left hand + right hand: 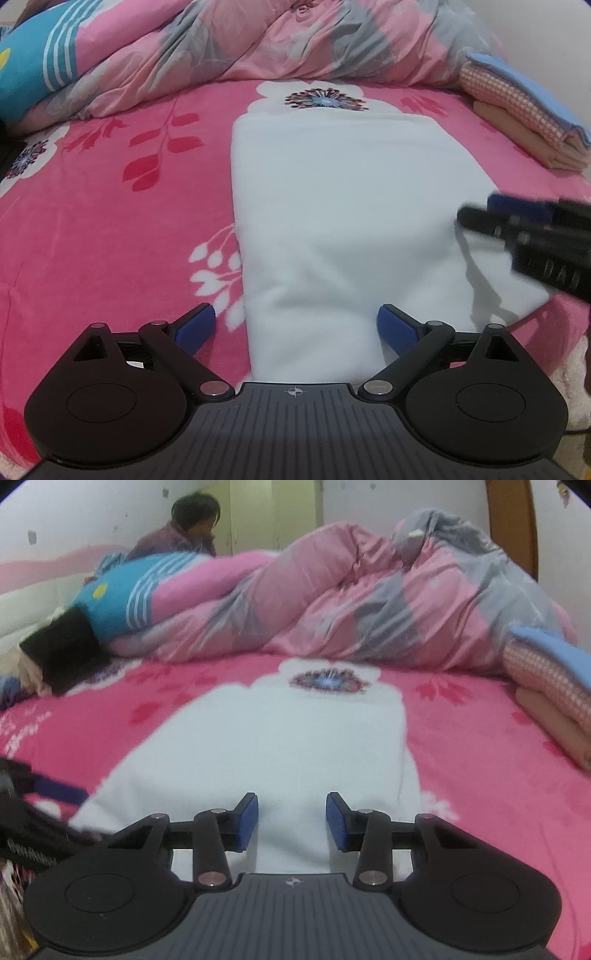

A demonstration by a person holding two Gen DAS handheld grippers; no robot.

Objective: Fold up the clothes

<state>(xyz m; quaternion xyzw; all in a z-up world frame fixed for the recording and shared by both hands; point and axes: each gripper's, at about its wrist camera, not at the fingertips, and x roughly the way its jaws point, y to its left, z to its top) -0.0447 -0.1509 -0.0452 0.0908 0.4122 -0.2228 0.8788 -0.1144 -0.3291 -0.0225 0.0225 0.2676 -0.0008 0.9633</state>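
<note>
A white folded garment (332,206) lies flat on the pink floral bedsheet (110,221), long side running away from me. My left gripper (295,321) hovers over its near end, jaws open wide, the blue pads (195,326) straddling the left part of the cloth with nothing pinched. My right gripper (291,812) stands above the near edge of the same garment (277,738), jaws partly apart and not pressing on anything. In the left wrist view the right gripper (517,229) comes in blurred from the right, over the cloth's right edge.
A crumpled pink and grey quilt (295,40) fills the back of the bed. A stack of folded clothes (524,110) sits at the far right. A blue striped cushion (122,594) and a black cloth (62,650) lie at the back left; a person (184,528) sits behind them.
</note>
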